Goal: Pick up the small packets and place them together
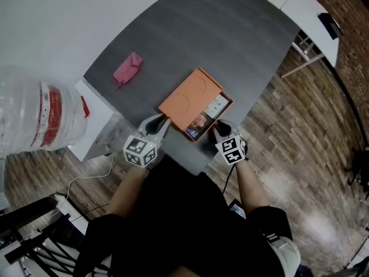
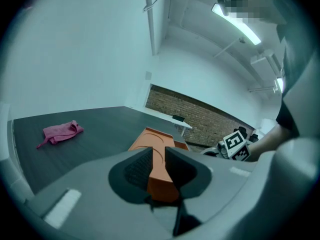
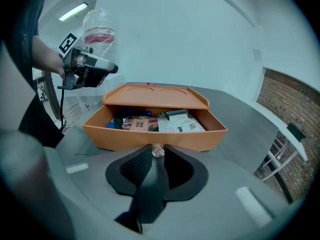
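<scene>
**Two grippers hold an open box (image 1: 187,100) of packets (image 1: 218,104)**

A dark grey tabletop (image 1: 219,45) fills most of the head view, with a clear jug (image 1: 34,117) bearing a red label looming beside it at the left edge. Near the tabletop's front edge sits the orange box, its lid marked with two round hollows. Its drawer (image 3: 150,136) stands slid out toward the right gripper.

The left gripper (image 2: 159,166) meets the box at its near left corner, fingers (image 2: 134,168) pressed on either side of the orange wall. The right gripper (image 3: 158,154) is at the middle of the drawer's front wall.

A crumpled pink cloth (image 1: 128,69) lies well apart from the box, farther back on the tabletop's left side.

The small packets lie flat inside the open drawer, side by side and overlapping: white printed ones to the right, darker and reddish ones to the left.

Smallest of all, a clear knob (image 3: 158,150) on the drawer's front is pinched between the right gripper's fingers (image 3: 136,168).
</scene>
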A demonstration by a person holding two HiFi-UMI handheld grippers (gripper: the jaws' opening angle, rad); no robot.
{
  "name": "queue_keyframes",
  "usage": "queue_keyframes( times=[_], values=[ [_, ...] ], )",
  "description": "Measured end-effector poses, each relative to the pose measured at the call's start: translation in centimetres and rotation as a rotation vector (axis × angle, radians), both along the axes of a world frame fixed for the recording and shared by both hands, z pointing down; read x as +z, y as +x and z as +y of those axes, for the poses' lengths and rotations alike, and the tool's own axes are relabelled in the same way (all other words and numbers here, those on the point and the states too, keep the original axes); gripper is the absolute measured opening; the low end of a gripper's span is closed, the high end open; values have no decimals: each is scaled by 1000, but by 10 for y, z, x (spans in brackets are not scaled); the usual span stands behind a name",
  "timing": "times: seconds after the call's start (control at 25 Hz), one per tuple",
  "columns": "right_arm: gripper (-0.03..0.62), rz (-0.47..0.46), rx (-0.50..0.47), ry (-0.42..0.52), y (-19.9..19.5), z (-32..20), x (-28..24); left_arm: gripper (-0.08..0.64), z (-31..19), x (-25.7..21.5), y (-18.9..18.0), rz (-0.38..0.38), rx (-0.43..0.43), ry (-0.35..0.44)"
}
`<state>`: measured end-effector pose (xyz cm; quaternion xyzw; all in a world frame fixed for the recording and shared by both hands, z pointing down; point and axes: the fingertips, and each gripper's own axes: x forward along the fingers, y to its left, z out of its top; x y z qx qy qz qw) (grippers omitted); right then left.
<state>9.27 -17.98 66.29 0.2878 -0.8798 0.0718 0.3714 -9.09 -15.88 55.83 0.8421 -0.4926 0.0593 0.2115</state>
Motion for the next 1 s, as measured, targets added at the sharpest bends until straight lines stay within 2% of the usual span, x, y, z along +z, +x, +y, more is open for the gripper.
queue_keyframes(
  times=[1.0],
  values=[
    [78, 11, 58, -18, 41, 21, 6, 75, 3, 5, 35, -4, 57, -3]
  ],
)
